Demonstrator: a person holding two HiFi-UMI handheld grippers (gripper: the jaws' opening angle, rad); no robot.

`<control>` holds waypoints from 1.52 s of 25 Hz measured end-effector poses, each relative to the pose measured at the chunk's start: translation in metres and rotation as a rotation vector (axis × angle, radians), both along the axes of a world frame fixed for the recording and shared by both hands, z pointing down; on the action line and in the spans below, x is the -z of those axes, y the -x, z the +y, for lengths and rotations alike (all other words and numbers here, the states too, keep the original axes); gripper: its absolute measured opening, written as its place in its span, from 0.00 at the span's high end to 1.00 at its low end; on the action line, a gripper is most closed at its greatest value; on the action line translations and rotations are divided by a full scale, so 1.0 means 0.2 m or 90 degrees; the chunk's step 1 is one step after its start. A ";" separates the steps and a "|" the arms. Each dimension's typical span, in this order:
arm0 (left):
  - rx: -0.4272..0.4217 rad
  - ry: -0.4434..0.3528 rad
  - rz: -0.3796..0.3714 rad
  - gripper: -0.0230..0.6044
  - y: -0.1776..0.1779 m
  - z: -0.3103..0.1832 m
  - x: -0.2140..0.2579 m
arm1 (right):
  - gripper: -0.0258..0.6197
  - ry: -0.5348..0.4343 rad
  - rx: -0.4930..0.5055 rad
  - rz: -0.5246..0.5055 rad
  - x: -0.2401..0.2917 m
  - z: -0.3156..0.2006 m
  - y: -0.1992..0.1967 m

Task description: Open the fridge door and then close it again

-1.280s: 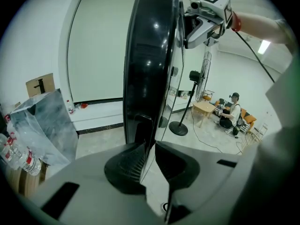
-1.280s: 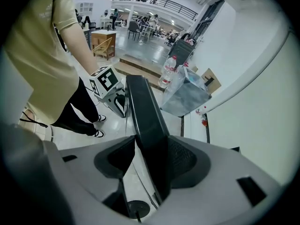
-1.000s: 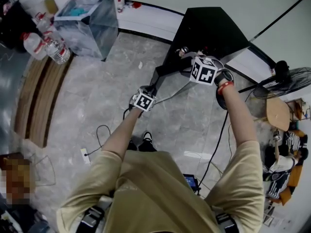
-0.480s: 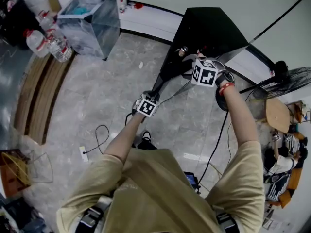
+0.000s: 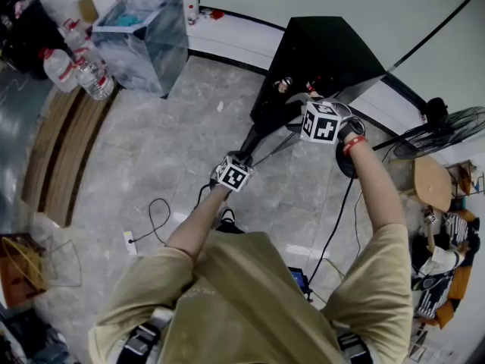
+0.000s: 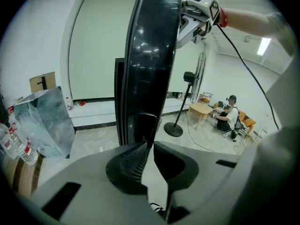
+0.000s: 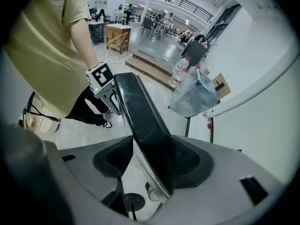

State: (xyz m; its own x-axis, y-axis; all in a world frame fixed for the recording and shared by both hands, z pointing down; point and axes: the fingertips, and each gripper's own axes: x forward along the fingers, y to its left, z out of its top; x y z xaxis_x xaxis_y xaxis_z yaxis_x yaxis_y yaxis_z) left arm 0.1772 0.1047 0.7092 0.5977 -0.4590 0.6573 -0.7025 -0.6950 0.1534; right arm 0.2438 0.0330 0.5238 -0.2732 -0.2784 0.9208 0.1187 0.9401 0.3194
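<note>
When looked at from above, far left on the floor (image 5: 151, 150): a see-through bin (image 5: 140, 36) with water bottles (image 5: 76, 70) beside it. Next, left tongs (image 6: 150, 143) low by the edge of the open fridge door (image 6: 152, 55), almost pinched together, just been closing, nothing between. Then the black fridge (image 5: 330, 48) at the back. Right tongs (image 7: 153, 146) over the door's top, wide, just been opening, door between them. Far right, a standing fan (image 5: 447, 127).
</note>
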 end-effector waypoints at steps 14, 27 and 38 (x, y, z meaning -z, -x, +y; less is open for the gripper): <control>-0.024 0.014 0.014 0.87 -0.12 0.18 0.01 | 0.54 0.014 0.016 0.013 0.00 0.13 -0.07; -0.058 0.029 0.024 0.89 -0.23 0.31 -0.01 | 0.52 0.014 0.042 0.043 -0.01 0.23 -0.15; -0.063 0.028 -0.017 0.89 -0.08 0.29 -0.01 | 0.49 0.022 0.007 0.013 0.00 0.23 -0.13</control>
State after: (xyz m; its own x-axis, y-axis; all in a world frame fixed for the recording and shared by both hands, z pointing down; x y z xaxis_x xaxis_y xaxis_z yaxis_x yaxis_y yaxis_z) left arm 0.1938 0.1621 0.7119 0.6204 -0.3694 0.6919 -0.6349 -0.7545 0.1664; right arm 0.2701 0.0793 0.5247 -0.2565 -0.2441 0.9352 0.1352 0.9490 0.2848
